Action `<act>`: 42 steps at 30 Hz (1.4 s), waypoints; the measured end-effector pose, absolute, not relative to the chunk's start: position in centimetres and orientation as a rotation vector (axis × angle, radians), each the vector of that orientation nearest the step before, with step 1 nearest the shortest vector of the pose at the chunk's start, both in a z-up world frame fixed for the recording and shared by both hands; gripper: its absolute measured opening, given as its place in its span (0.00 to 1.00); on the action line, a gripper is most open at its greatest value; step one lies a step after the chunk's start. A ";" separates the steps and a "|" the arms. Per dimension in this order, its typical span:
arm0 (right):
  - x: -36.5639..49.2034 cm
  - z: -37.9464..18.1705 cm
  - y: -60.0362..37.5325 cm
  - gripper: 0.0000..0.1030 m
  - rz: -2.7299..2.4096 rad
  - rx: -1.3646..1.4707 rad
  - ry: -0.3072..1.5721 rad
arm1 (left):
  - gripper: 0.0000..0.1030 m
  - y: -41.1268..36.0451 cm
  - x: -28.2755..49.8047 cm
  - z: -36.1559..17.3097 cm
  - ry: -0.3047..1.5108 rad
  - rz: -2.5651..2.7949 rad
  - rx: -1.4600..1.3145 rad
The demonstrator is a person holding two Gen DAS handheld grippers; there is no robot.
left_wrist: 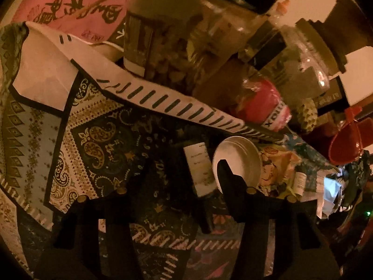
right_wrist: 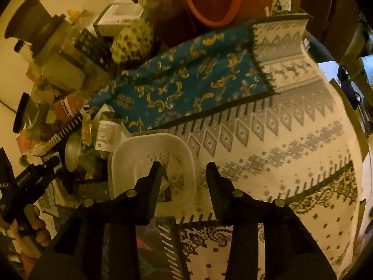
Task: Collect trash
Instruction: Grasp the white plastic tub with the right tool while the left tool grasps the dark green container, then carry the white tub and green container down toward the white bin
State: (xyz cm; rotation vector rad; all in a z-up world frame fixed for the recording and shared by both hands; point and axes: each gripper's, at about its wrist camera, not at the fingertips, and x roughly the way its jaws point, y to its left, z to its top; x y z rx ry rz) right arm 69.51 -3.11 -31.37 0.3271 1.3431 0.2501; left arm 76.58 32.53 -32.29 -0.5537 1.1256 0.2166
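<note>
In the left wrist view a small dark bottle with a white label (left_wrist: pixel 198 172) lies on the patterned cloth between the fingers of my left gripper (left_wrist: pixel 192 165). Its jaws stand apart, with a gap on the bottle's left side. A round metal tin (left_wrist: pixel 237 156) sits just behind the right fingertip (left_wrist: pixel 225 168). In the right wrist view my right gripper (right_wrist: pixel 184 170) straddles the right rim of a white plastic tray (right_wrist: pixel 139 144): one finger is inside and one outside, and neither pad presses on it. A folded scrap lies in the tray. The left gripper (right_wrist: pixel 35 175) shows at the left edge, held by a hand (right_wrist: pixel 37 231).
Glass jars (left_wrist: pixel 186 46), a pink-labelled bottle (left_wrist: pixel 263 98) and a red scoop (left_wrist: pixel 345 144) crowd the back. Crumpled wrappers (left_wrist: pixel 277 168) lie beside the tin. An orange bowl (right_wrist: pixel 221 2) and a blue patterned cloth (right_wrist: pixel 186 79) lie beyond the tray. White patterned cloth (right_wrist: pixel 291 140) spreads to the right.
</note>
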 end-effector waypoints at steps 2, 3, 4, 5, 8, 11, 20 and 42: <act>69.6 -31.7 -3.0 0.33 0.242 0.335 1.344 | 0.52 32.5 76.7 -32.6 1.122 0.228 -0.551; 69.7 -32.0 -2.9 0.27 0.241 0.342 1.343 | 0.51 32.5 76.8 -32.9 1.122 0.233 -0.552; 69.7 -32.1 -2.8 0.23 0.237 0.337 1.344 | 0.51 32.4 76.8 -33.1 1.121 0.230 -0.562; 69.8 -32.2 -2.7 0.22 0.232 0.331 1.341 | 0.49 32.4 76.9 -33.2 1.116 0.227 -0.570; 69.9 -32.1 -2.3 0.11 0.232 0.324 1.331 | 0.46 32.2 76.9 -33.4 1.108 0.220 -0.575; 69.9 -32.0 -2.2 0.09 0.232 0.326 1.322 | 0.42 32.0 76.8 -33.4 1.108 0.212 -0.572; 68.6 -29.5 -2.9 0.05 0.239 0.295 1.260 | 0.39 30.6 75.5 -30.3 1.076 0.207 -0.470; 60.3 -16.4 -12.3 0.05 0.304 0.172 0.938 | 0.39 12.8 66.2 -12.9 0.770 0.075 -0.125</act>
